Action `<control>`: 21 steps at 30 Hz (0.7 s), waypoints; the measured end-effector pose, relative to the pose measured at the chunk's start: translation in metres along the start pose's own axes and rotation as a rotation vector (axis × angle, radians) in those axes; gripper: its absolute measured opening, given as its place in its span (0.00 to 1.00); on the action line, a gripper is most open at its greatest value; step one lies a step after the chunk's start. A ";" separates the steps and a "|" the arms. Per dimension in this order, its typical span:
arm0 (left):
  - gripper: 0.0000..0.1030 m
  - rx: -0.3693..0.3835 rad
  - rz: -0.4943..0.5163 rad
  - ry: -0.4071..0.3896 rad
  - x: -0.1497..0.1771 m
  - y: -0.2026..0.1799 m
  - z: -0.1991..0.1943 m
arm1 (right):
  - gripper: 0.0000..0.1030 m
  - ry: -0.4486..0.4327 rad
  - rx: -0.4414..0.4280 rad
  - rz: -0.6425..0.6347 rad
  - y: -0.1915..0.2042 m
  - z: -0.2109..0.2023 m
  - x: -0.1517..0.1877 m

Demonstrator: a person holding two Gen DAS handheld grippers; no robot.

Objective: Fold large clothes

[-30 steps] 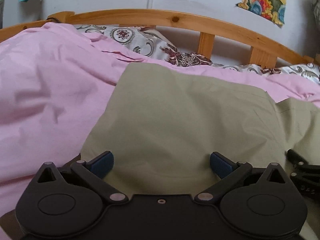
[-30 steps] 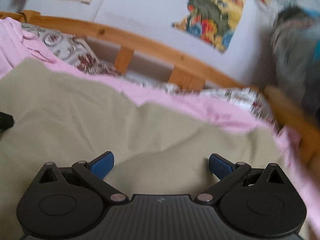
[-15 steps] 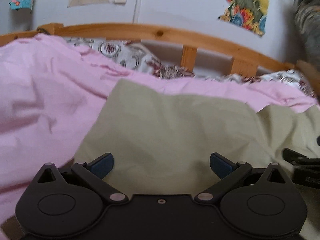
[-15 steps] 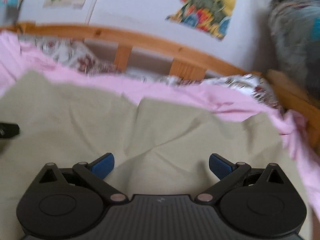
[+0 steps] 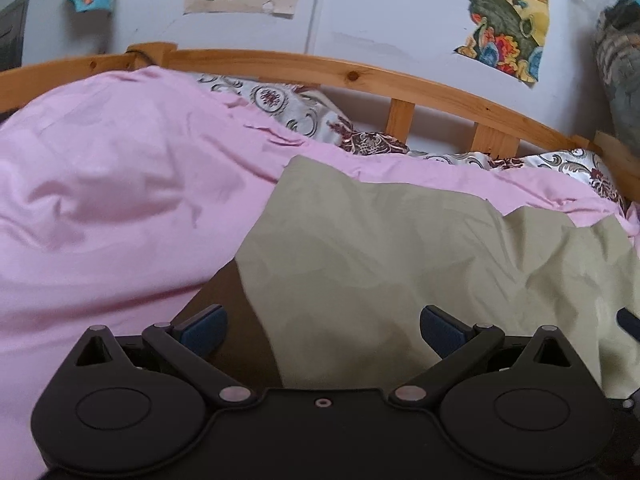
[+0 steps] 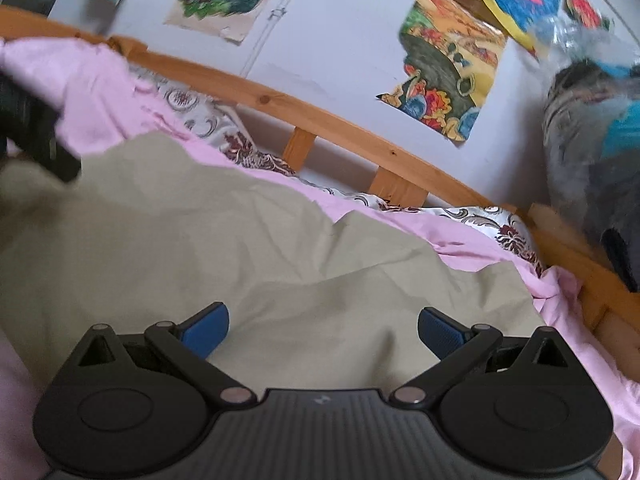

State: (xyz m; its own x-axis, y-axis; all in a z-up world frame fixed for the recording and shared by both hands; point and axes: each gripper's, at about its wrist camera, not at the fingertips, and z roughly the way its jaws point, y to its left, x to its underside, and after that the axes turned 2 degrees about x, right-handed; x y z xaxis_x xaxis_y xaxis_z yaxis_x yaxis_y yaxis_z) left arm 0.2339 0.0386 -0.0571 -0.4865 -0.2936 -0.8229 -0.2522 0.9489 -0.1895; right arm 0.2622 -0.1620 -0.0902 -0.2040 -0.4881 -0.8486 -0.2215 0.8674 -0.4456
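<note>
1. Your olive garment (image 5: 400, 264) was matt, lightly creased cloth.
2. The pink duvet (image 5: 112, 200) looked like smooth, soft cloth.
3. The bed rail (image 5: 360, 76) was varnished knotty wood.
4. Your gripper fingers (image 6: 204, 328) showed matt blue pads.

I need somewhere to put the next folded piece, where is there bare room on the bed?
The pink duvet lies bare left of the khaki garment, up to the wooden headboard rail. A narrower pink strip runs beyond the garment. Both claws crowd the near side.

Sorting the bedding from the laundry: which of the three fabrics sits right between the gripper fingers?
The plain olive-beige garment; the pink duvet and patterned pillow lie farther back.
</note>
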 end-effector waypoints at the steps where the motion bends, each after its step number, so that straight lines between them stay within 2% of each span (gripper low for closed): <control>1: 0.99 -0.003 -0.004 0.005 -0.001 0.001 -0.002 | 1.00 -0.003 0.003 -0.003 0.001 0.000 0.001; 11: 0.99 -0.024 -0.060 0.046 0.003 0.004 -0.018 | 1.00 0.015 -0.048 0.058 -0.008 0.003 0.005; 16: 0.99 -0.005 -0.107 0.094 0.010 0.002 -0.028 | 1.00 0.037 -0.104 0.140 -0.038 -0.010 -0.008; 21: 0.99 0.046 -0.140 0.158 0.023 0.000 -0.025 | 1.00 0.108 -0.081 0.041 -0.057 -0.028 -0.022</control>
State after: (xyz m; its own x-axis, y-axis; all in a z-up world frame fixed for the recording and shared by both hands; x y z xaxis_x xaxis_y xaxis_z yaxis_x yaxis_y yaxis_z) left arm 0.2013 0.0291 -0.0629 -0.5754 -0.4336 -0.6935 -0.2897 0.9010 -0.3229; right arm 0.2520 -0.2034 -0.0385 -0.3155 -0.4634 -0.8281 -0.2857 0.8785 -0.3828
